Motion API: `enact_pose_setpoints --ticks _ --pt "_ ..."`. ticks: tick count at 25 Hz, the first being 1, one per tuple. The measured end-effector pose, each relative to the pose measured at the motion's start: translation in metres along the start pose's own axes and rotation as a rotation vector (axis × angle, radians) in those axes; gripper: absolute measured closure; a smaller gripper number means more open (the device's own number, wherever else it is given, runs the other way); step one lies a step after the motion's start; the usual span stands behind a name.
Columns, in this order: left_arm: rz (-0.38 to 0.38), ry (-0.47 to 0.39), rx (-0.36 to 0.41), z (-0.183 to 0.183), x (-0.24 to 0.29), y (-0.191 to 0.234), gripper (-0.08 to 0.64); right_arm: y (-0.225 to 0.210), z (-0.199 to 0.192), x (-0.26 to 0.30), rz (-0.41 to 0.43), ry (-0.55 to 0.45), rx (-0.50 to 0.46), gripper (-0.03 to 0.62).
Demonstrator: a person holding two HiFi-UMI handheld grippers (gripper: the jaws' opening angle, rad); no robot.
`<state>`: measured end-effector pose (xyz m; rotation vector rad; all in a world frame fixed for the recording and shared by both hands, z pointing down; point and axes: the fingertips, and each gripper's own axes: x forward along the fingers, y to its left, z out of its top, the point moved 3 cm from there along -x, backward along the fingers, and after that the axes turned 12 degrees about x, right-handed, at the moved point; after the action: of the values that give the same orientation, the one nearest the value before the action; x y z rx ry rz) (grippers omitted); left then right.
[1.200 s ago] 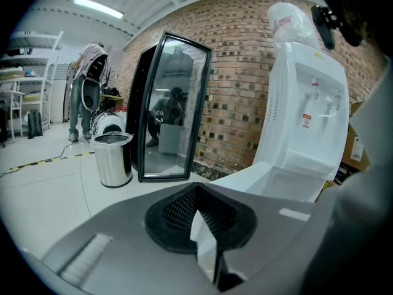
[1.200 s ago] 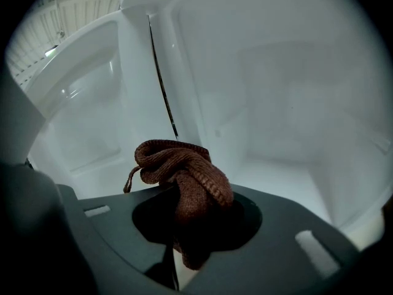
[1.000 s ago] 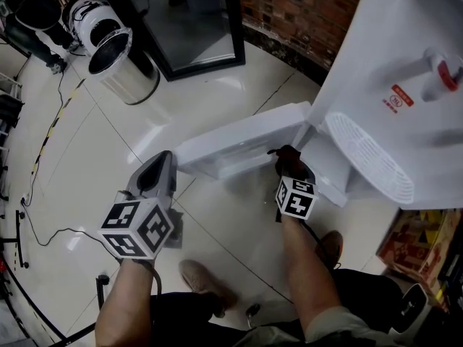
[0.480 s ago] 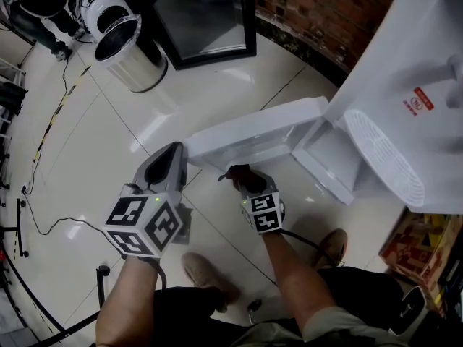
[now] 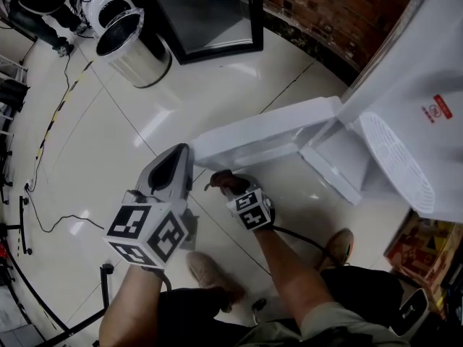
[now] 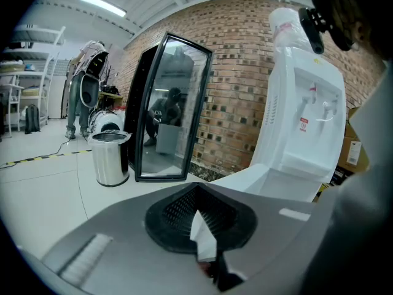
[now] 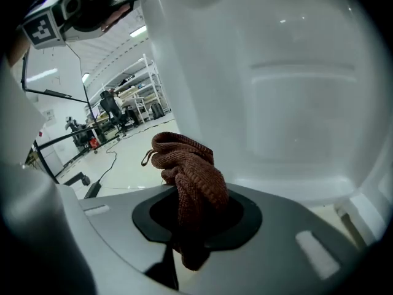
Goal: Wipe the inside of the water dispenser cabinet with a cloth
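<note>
Grips bunched brown knit cloth (image 7: 191, 177) in R gripper (image 7: 191, 226), jaws part-closed w/ pads pressing the fabric. Leaves most of the wad poking out past the tips, presumably so cloth, not plastic, meets the surface. Aims at white moulded panel filling right gripper view from 12 to 3 o'clock, prob. inner face of cabinet door (image 5: 268, 132); no contact visible. In head view, sits just at 6 o'clock of door's free end, well apart from cabinet (image 5: 340, 154) at dispenser's foot.

Holds L gripper (image 5: 173, 166) shut, nothing clearly gripped; small white sliver at jaw seam in left gripper view, can't tell what. Parks it at 9 o'clock of R gripper, aimed past door edge toward steel bin (image 5: 134, 49) & black-framed glass (image 5: 210, 13). Reads as idle, kept clear of wiping side, maybe on hand to steady door.

Leaves door swung wide toward 9 o'clock from water dispenser (image 5: 412, 71), prob. to expose cabinet & give elbow room. Shows little of interior in head view.

Looks like wiping inside not yet under way: needs cloth carried toward 3 o'clock, round door & into the opening. Risk: loose wad slipping from jaws if dragged hard over an edge.
</note>
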<state>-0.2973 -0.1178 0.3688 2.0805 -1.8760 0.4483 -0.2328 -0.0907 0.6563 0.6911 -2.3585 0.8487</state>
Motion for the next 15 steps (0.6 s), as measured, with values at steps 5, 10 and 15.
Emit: enact_pose_setpoints --ticks 5,10,15 --pt "-0.007 -0.002 -0.002 0.000 0.000 0.000 0.561 -0.011 0.007 0.006 -0.028 0.003 0.028 0.486" --pt "-0.009 0.006 -0.011 0.001 0.000 0.000 0.561 -0.040 0.007 0.002 -0.120 -0.011 0.105 0.486" --pt "-0.008 0.010 -0.012 0.001 0.000 0.000 0.561 -0.064 0.024 0.000 -0.163 -0.064 0.165 0.486"
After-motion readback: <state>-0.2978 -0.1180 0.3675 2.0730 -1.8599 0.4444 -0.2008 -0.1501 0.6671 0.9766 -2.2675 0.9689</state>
